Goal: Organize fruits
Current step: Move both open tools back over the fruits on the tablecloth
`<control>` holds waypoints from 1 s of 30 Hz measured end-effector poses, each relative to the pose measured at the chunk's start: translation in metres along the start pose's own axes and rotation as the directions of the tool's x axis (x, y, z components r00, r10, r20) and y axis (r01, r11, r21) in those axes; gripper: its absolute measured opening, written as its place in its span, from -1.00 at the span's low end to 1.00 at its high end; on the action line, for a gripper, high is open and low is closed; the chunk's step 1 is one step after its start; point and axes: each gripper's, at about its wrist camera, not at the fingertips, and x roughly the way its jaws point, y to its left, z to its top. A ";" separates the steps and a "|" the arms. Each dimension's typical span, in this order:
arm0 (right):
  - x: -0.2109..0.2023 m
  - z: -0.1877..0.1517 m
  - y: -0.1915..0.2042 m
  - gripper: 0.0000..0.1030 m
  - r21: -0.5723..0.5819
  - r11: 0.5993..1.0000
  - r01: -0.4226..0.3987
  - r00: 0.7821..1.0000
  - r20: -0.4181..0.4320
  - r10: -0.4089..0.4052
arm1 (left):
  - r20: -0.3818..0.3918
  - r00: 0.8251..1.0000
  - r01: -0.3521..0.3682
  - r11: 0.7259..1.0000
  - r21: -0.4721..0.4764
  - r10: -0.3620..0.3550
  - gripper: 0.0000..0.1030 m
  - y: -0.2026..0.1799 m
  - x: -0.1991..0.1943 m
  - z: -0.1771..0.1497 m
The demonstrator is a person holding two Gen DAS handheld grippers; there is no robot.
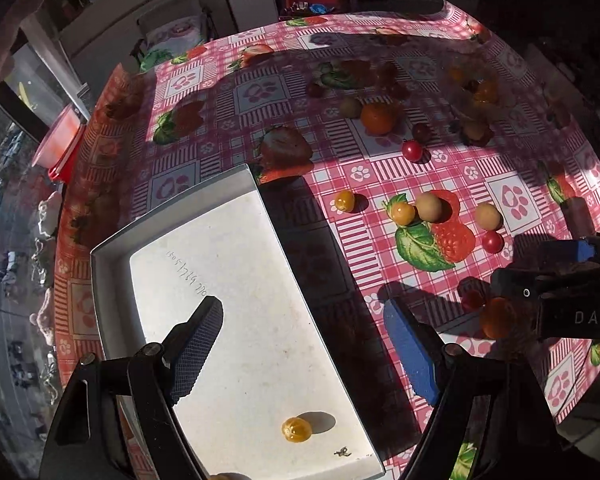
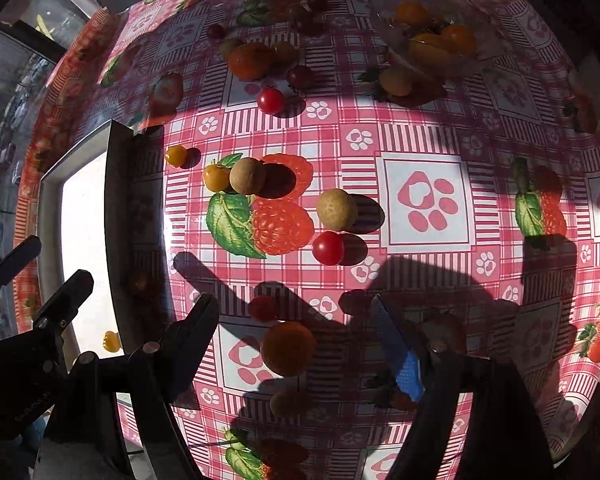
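On the left, the white tray (image 1: 236,264) holds one yellow berry (image 1: 296,429); faint handwritten digits mark its floor, unreadable. The left hand-held gripper (image 1: 308,344) hangs wide open and empty over it, likely having let go there. To the right, loose fruits (image 2: 336,210) dot the table (image 2: 424,140). The right hand-held gripper (image 2: 296,340), spread wide and empty, straddles an orange fruit (image 2: 288,348), seemingly to grab it. Its body reads "DAS".

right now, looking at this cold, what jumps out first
The loud pink checked tablecloth with printed strawberries and paw prints, strewn with small loose fruits, among them a red cherry tomato near the middle. At the left sits a white tray in bright sun, holding one yellow fruit. Both the left hand-held gripper and the right hand-held gripper hang open, the right one over an orange fruit in shadow.
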 end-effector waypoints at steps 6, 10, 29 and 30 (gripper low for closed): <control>0.003 0.011 -0.028 0.58 0.027 1.000 0.015 1.000 0.000 -0.015 | -0.011 1.000 0.002 1.000 0.030 -0.002 0.62 -0.016 0.033 0.040; 0.007 0.019 -0.033 0.58 0.016 1.000 0.010 1.000 -0.007 -0.009 | -0.034 0.999 0.007 0.999 0.041 -0.006 0.62 -0.021 0.056 0.060; 0.046 0.050 -0.010 0.40 -0.071 0.997 0.030 0.999 -0.031 -0.032 | -0.089 0.996 0.009 0.996 0.091 -0.001 0.61 -0.030 0.103 0.070; 0.046 0.049 -0.008 0.32 -0.080 0.996 0.034 0.999 -0.026 -0.036 | -0.088 0.996 0.015 0.996 0.084 -0.007 0.54 -0.030 0.103 0.070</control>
